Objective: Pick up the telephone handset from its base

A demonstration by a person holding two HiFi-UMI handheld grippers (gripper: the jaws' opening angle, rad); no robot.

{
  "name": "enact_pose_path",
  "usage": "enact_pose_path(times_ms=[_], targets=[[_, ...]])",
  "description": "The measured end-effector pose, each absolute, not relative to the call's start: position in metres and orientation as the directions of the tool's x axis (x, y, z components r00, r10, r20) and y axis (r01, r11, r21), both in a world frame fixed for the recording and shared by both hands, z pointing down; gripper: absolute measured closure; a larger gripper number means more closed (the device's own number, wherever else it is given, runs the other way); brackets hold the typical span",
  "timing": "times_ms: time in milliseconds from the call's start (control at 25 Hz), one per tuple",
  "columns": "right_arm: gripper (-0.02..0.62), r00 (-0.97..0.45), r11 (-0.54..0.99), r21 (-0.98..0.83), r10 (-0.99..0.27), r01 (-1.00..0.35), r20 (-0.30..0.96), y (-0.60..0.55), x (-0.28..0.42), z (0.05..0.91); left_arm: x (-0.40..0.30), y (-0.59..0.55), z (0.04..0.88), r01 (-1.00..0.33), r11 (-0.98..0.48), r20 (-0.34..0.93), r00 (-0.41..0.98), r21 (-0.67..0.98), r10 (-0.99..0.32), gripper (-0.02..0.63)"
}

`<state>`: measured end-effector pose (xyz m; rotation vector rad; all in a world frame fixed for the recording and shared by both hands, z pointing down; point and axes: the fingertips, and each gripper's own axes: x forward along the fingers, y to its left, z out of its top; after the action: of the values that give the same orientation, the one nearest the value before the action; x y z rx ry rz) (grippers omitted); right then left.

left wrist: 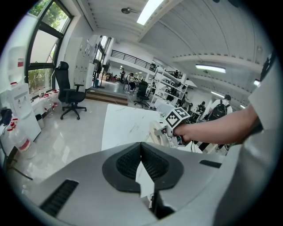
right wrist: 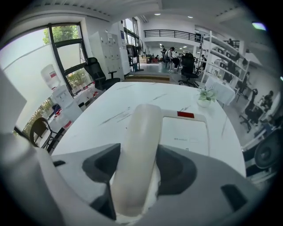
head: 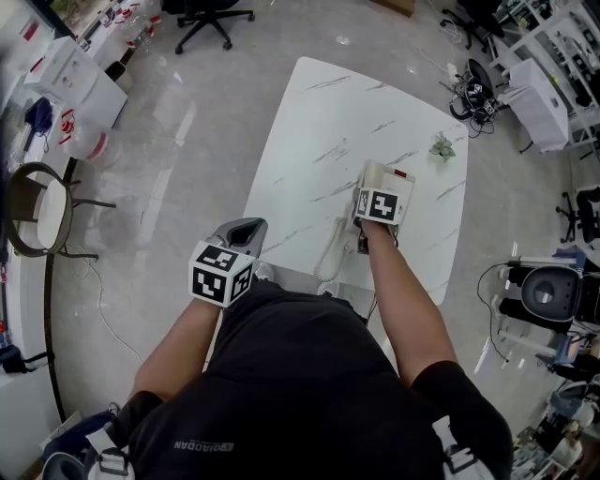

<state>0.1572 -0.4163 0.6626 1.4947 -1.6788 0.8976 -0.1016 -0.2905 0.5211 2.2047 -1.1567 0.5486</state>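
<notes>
Smooth, rounded cream handset (right wrist: 135, 150) sits between dark fingers (right wrist: 177, 170).

A glossy grey floor (head: 187, 141) surrounds the white marble counter (head: 319, 112). A black office chair (left wrist: 70, 95) stands near tall windows (left wrist: 42, 57), under long ceiling lights (left wrist: 148, 9).

1. The left forearm (head: 178, 342) is bent close in beside the torso, holding the left gripper (head: 246, 228) low at the person's left, tipped gently downward.
2. Its jaws are closed tip to tip, with nothing between them.
3. The right forearm (head: 398, 281) reaches forward, nearly straight, well ahead of the left.
4. The right gripper (head: 379, 197) points steeply down.
5. Its jaws stand wide, one on each side of the handset (right wrist: 139, 145), not clamped on it.
</notes>
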Motion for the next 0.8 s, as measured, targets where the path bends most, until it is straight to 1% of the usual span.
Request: enact_pose_path(times_ms=[120, 400, 560, 800], targets=[[0.356, -0.054, 0.073, -0.020, -0.507, -0.997, 0.860, -0.416, 0.158, 0.663, -0.102, -0.288, 0.521, -0.837, -0.454, 0.596, 0.540, 0.305, -0.594, 0.606], [0.362, -0.042, 0.011, -0.042, -0.515, -0.999, 0.856, -0.416, 0.161, 0.661, -0.095, -0.285, 0.523, -0.824, -0.475, 0.603, 0.556, 0.309, -0.572, 0.606], [0.370, -0.073, 0.001, -0.084, -0.505, -0.996, 0.860, -0.412, 0.162, 0.656, -0.085, -0.286, 0.517, -0.812, -0.496, 0.589, 0.571, 0.307, -0.572, 0.606], [0.374, -0.163, 0.037, -0.173, -0.576, -0.984, 0.801, -0.404, 0.162, 0.618, -0.093, -0.302, 0.502, -0.833, -0.489, 0.569, 0.541, 0.260, -0.619, 0.606]])
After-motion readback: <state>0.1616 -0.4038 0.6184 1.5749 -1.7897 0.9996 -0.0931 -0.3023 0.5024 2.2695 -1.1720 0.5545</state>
